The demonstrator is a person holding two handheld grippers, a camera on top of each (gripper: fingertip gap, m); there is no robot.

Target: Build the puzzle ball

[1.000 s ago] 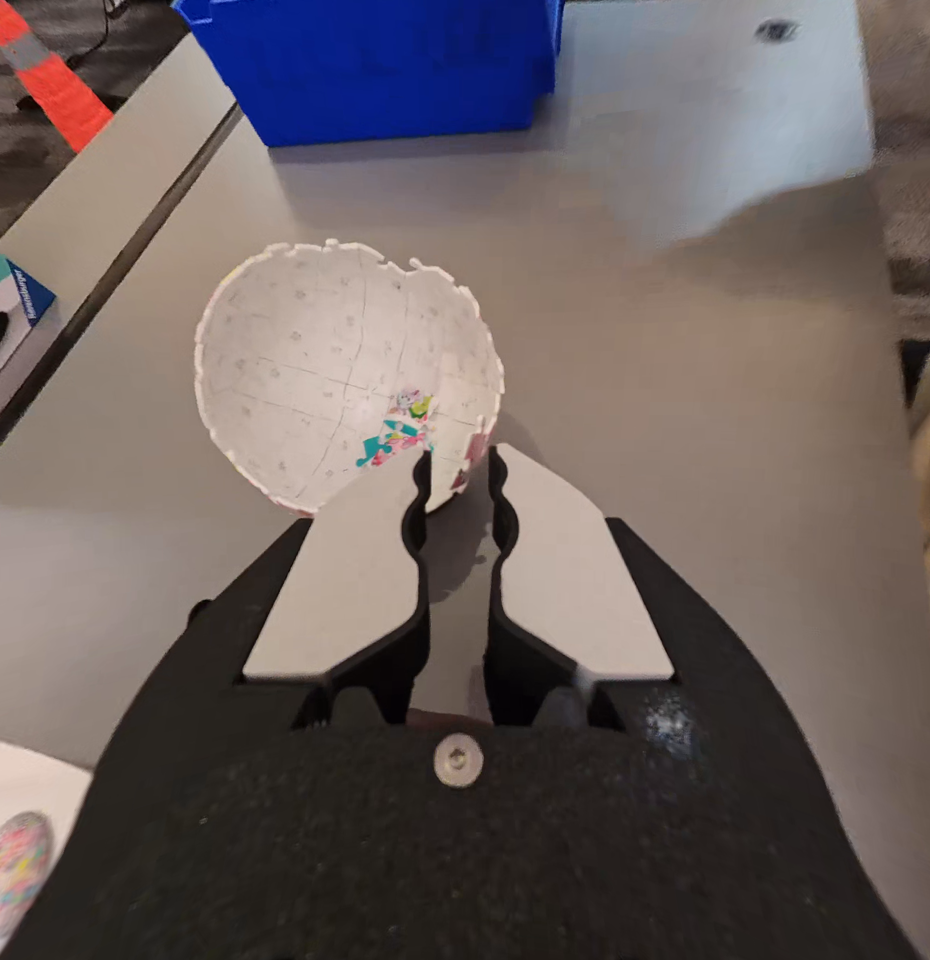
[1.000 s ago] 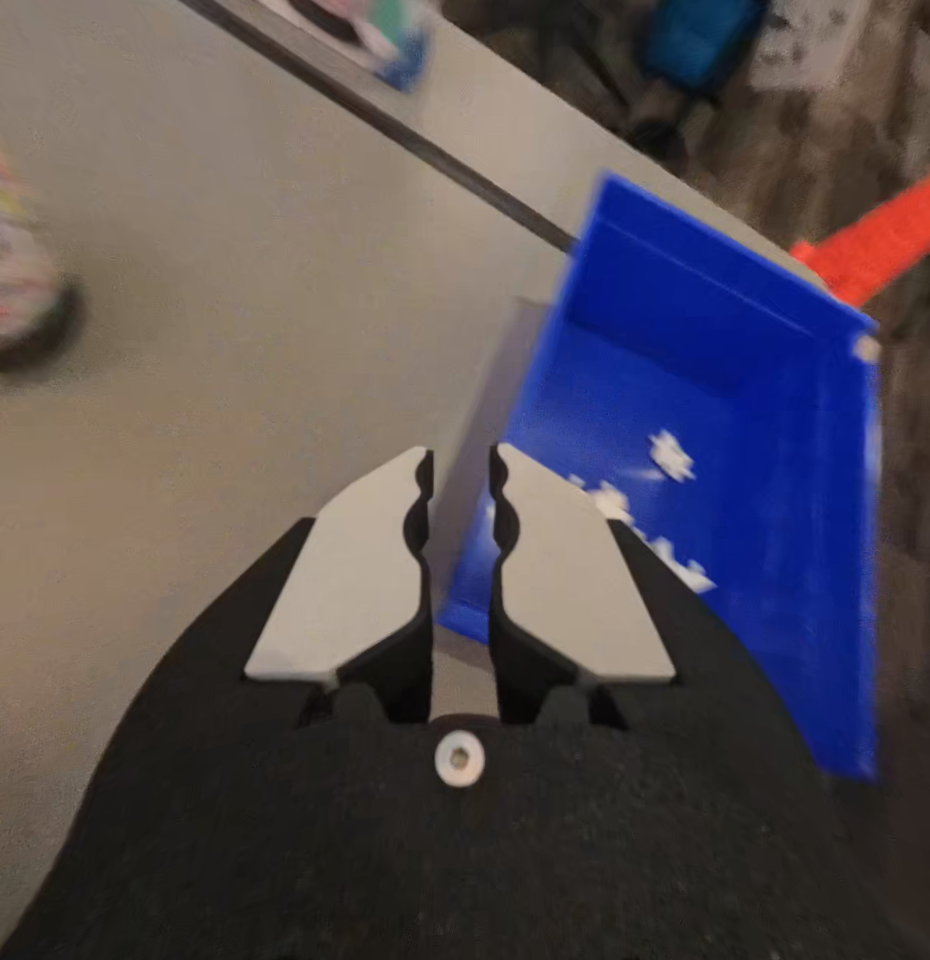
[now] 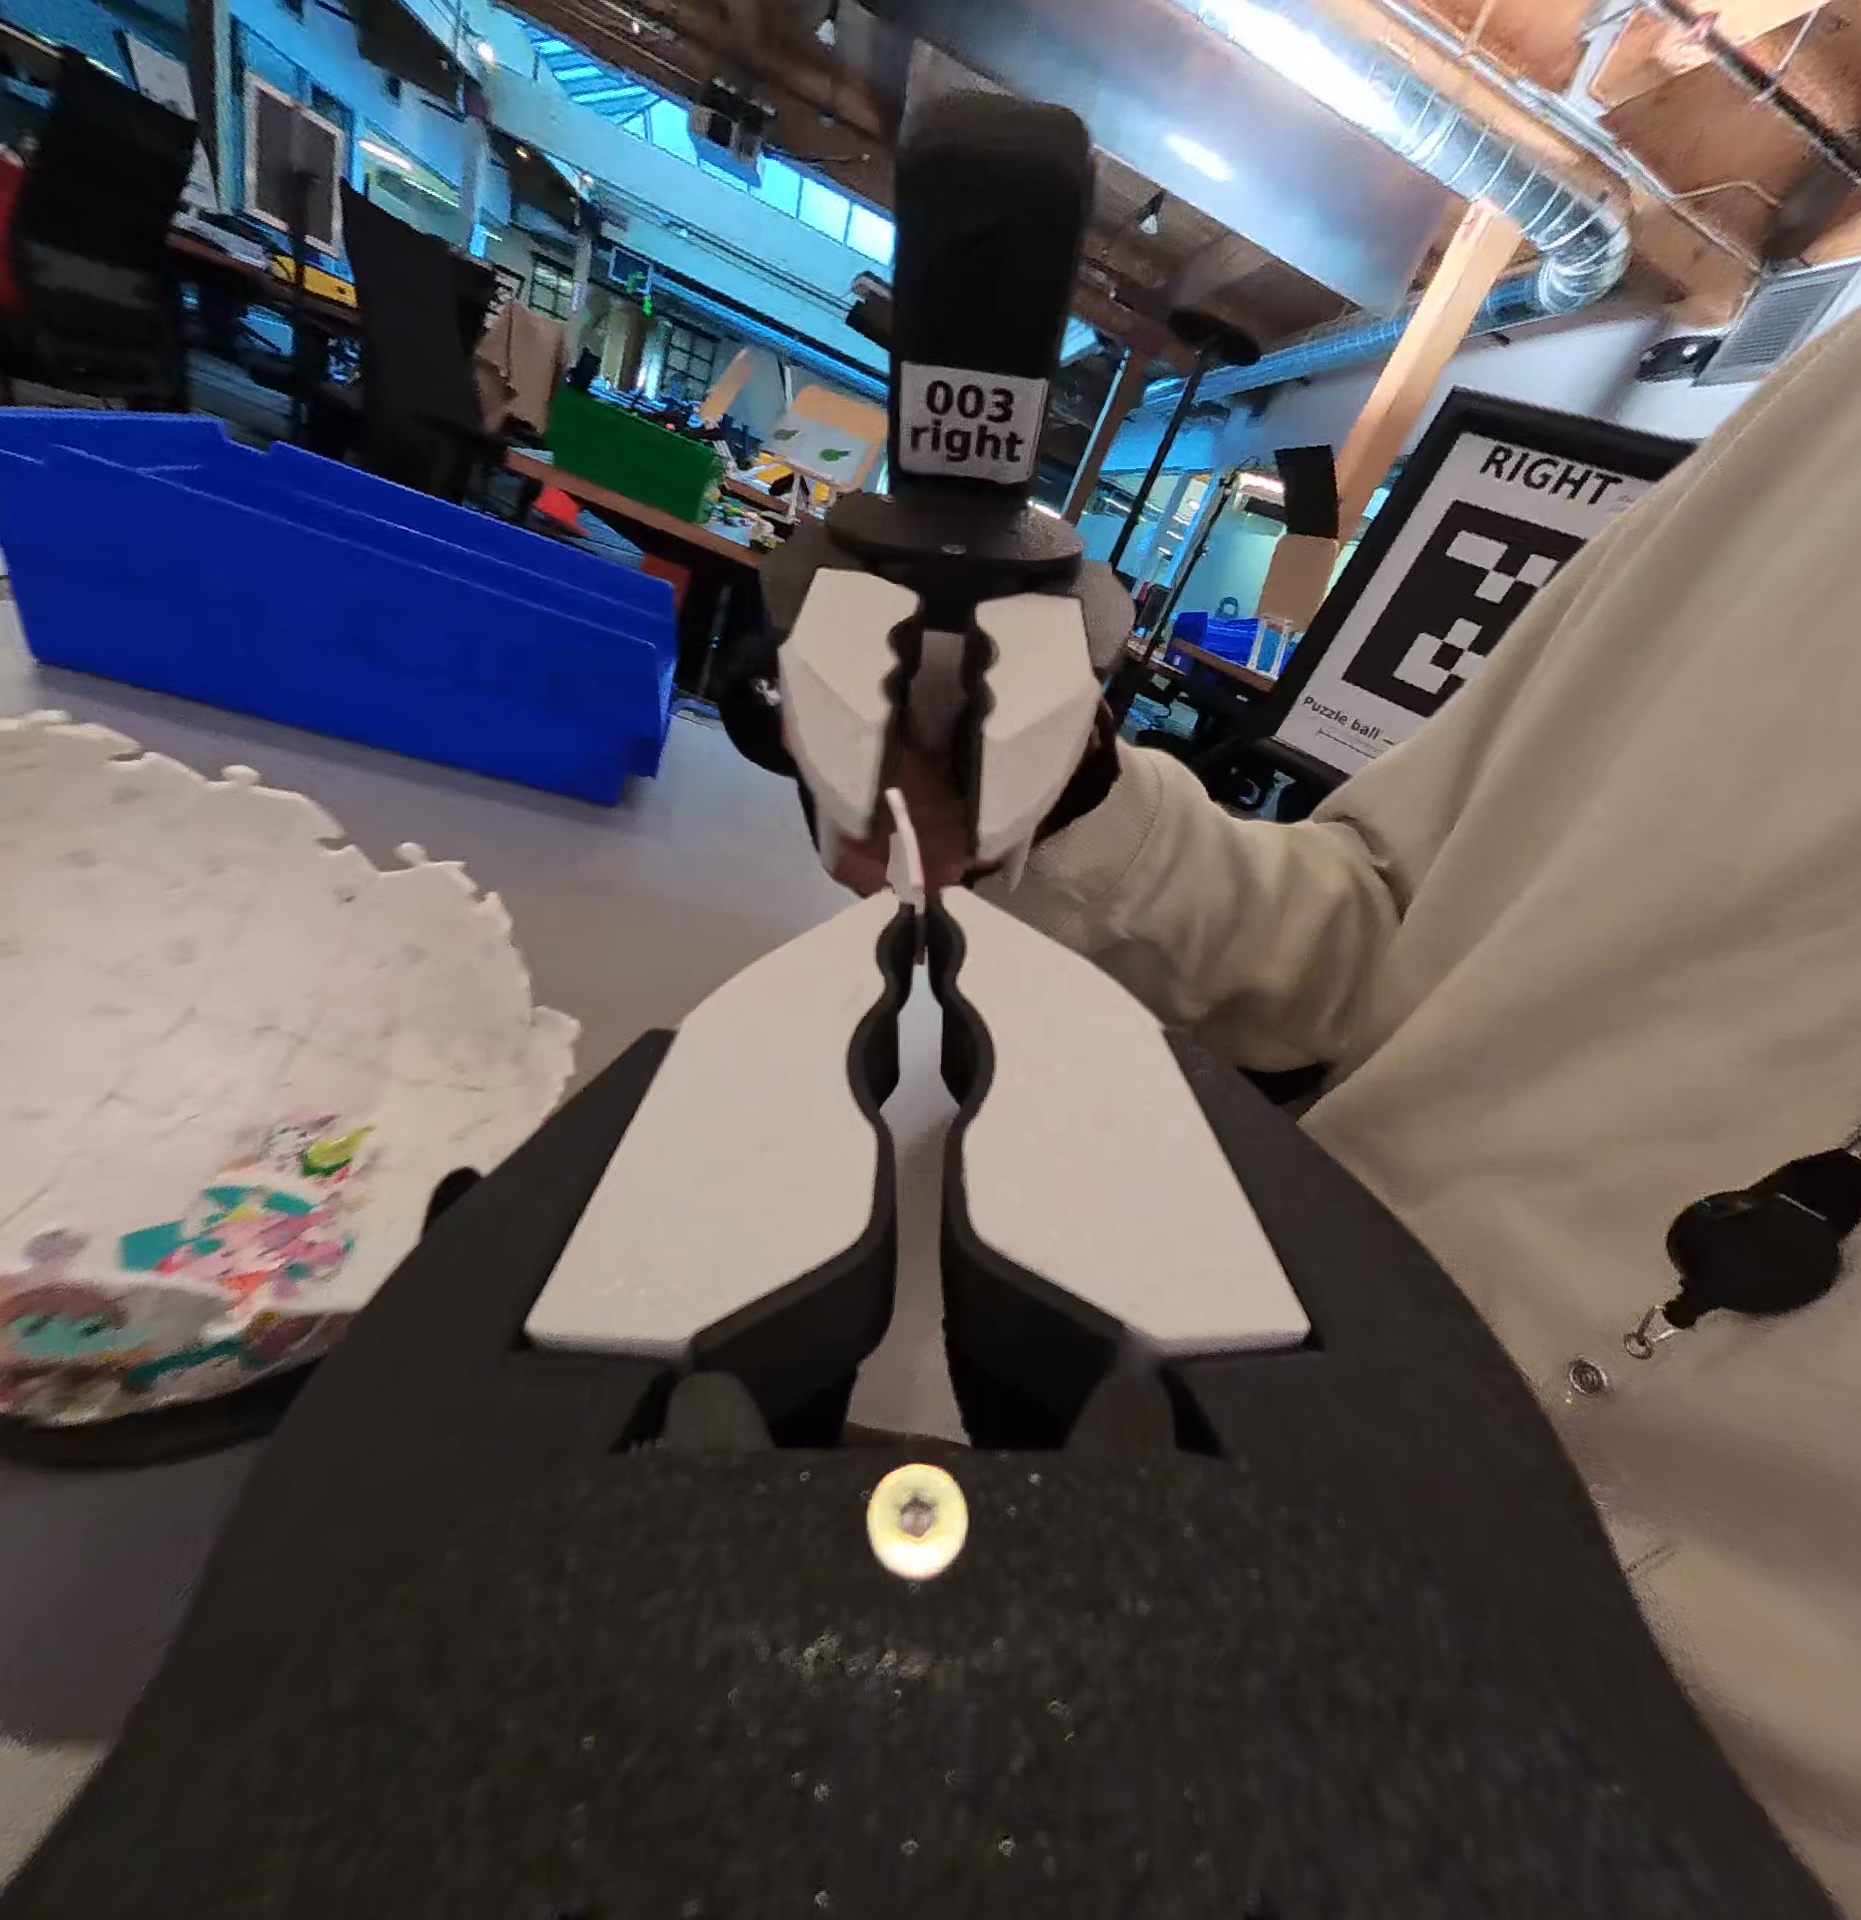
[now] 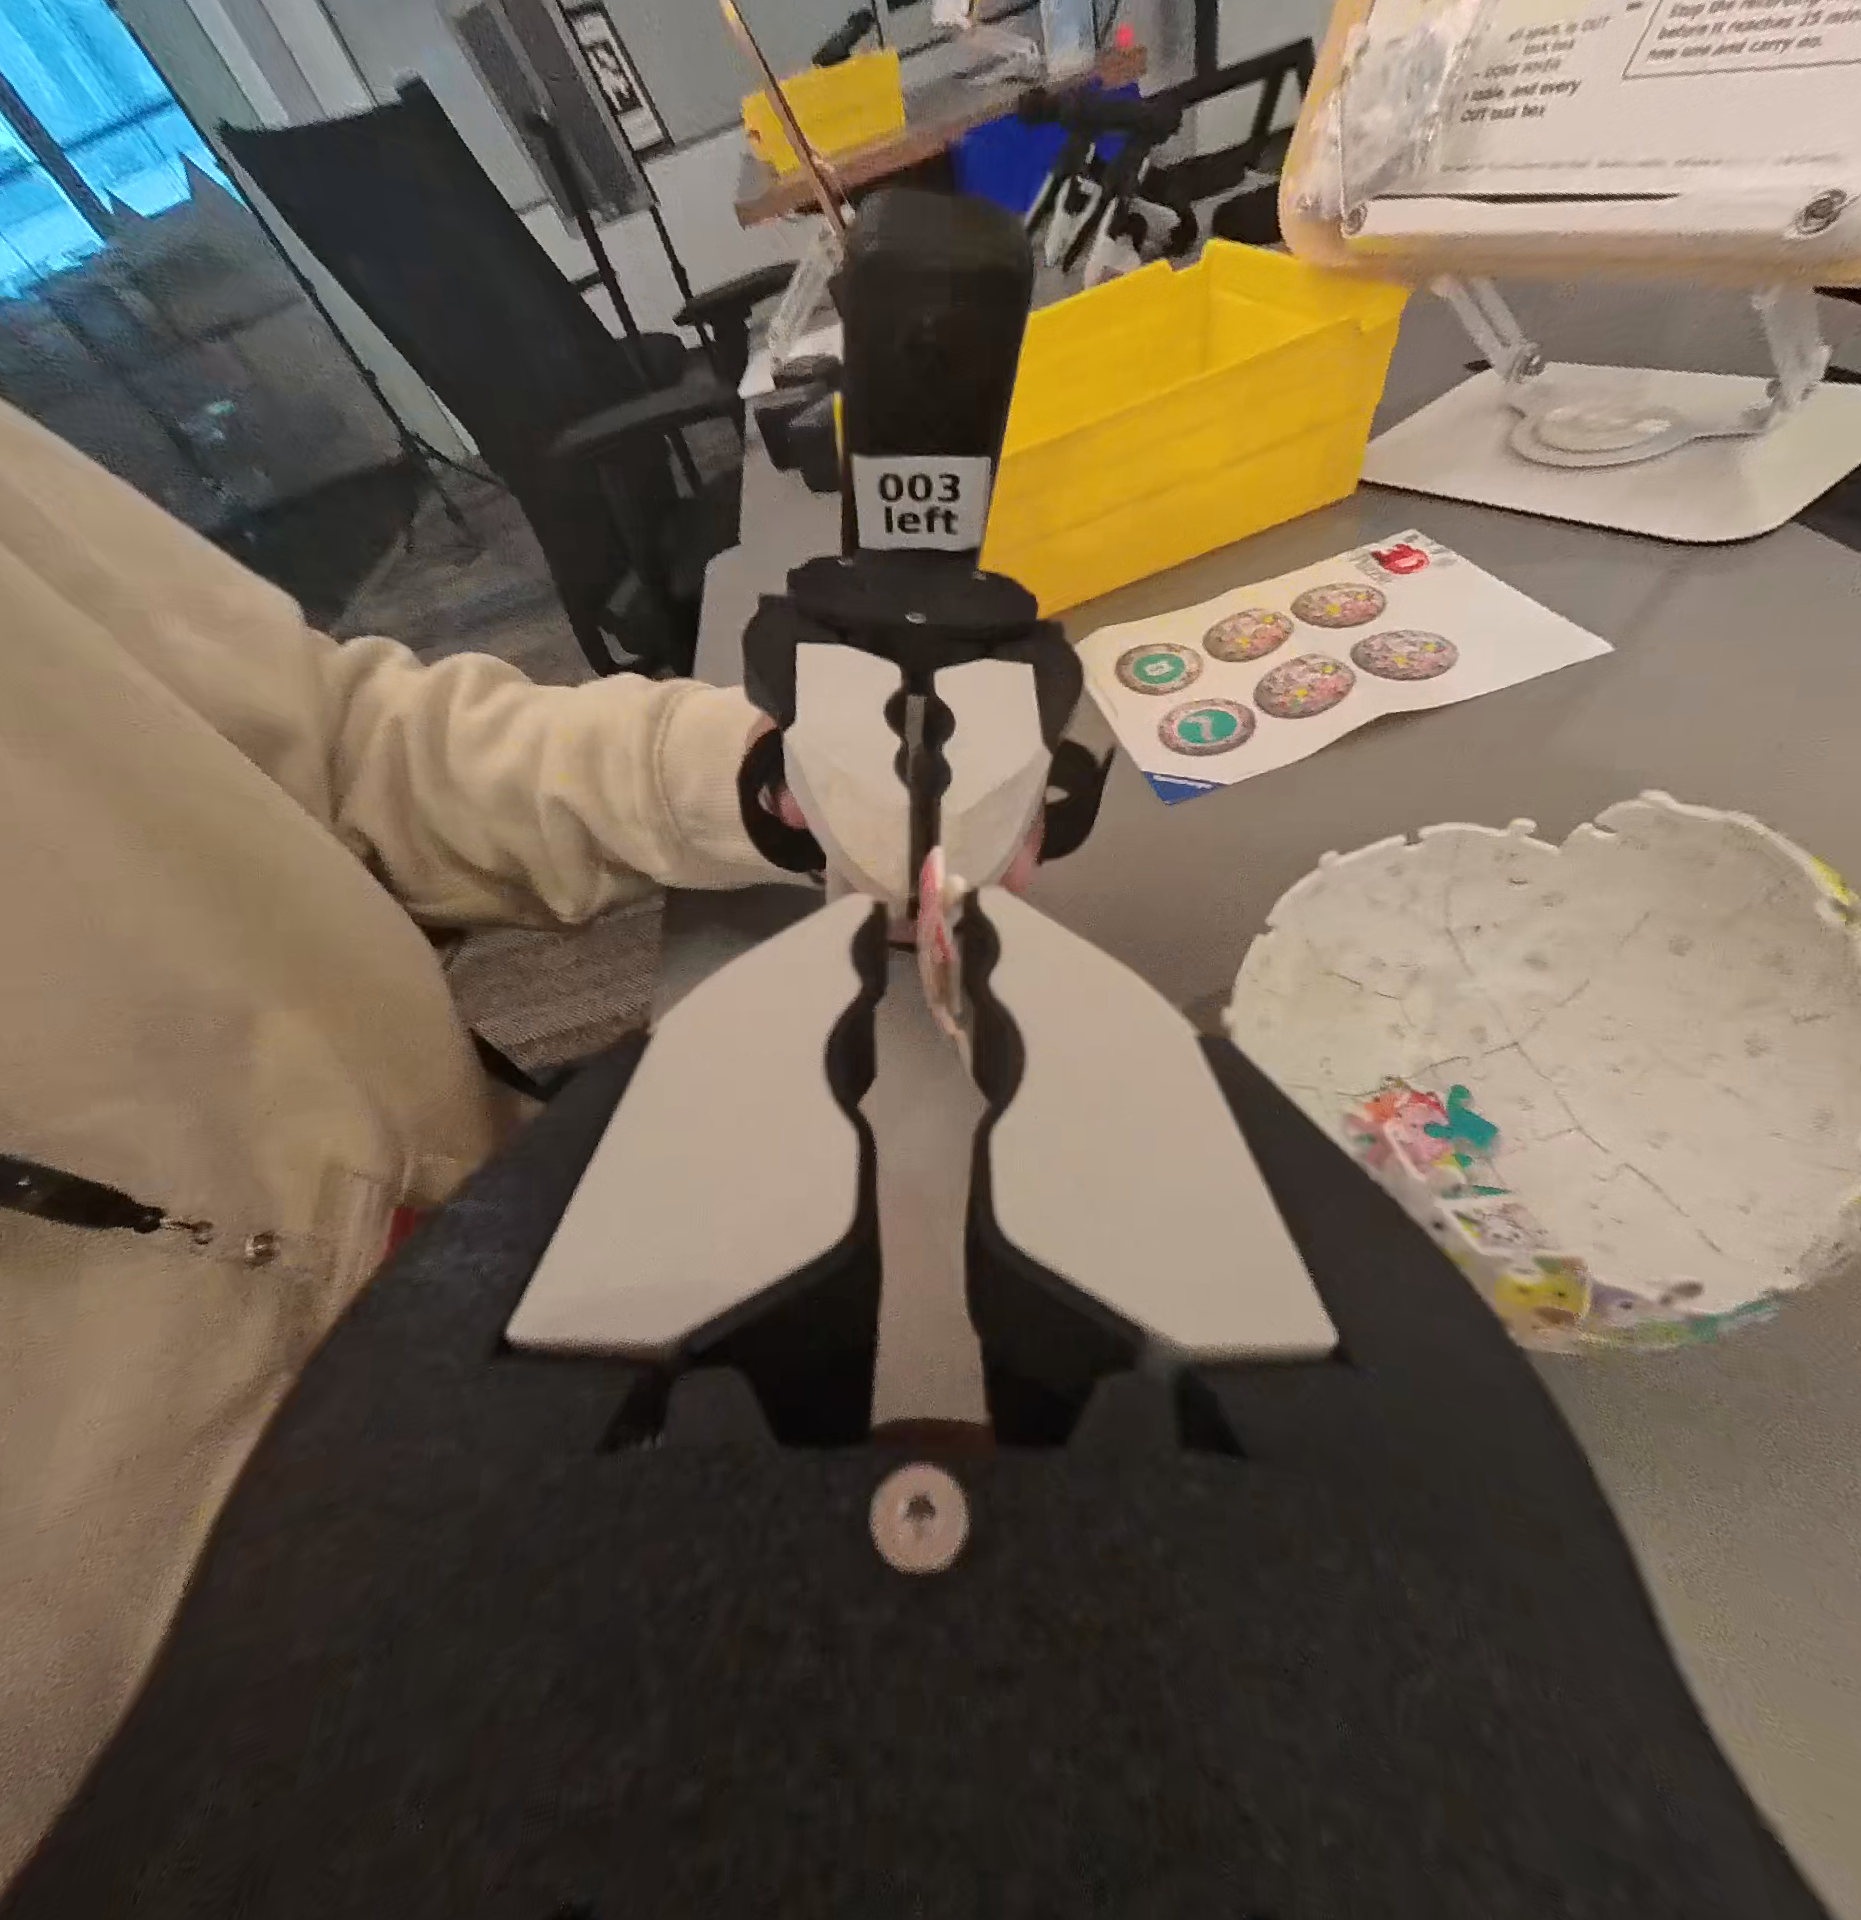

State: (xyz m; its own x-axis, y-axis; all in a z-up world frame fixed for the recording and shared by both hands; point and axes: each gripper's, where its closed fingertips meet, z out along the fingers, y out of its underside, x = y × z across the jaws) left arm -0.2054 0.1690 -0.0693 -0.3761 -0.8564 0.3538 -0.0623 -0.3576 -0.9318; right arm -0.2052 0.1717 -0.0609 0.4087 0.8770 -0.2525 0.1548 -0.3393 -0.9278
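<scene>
The half-built puzzle ball (image 3: 178, 987) is a white shell, open side up, on the grey table, left of my left gripper (image 3: 915, 920). It also shows in the right wrist view (image 4: 1580, 987), with coloured pieces (image 4: 1425, 1132) lying inside. My two grippers face each other tip to tip above the table. The left gripper is shut on the edge of a small puzzle piece (image 3: 905, 847). The right gripper (image 4: 926, 925) has a small gap between its fingers. The piece (image 4: 941, 966) reaches into that gap, close to one finger. The right gripper (image 3: 921, 842) and the left gripper (image 4: 931, 873) each show in the other's view.
A blue bin (image 3: 334, 603) stands on the table behind the shell. A yellow bin (image 4: 1165, 436), a printed sheet (image 4: 1341, 655) and a white stand (image 4: 1632, 447) lie beyond the shell. The person's beige sleeves (image 3: 1269, 883) flank the grippers. The tips of both grippers are at nearly the same place.
Both grippers have swung up from looking down at the table to face each other. The left has closed on a puzzle piece. The right has left the blue bin.
</scene>
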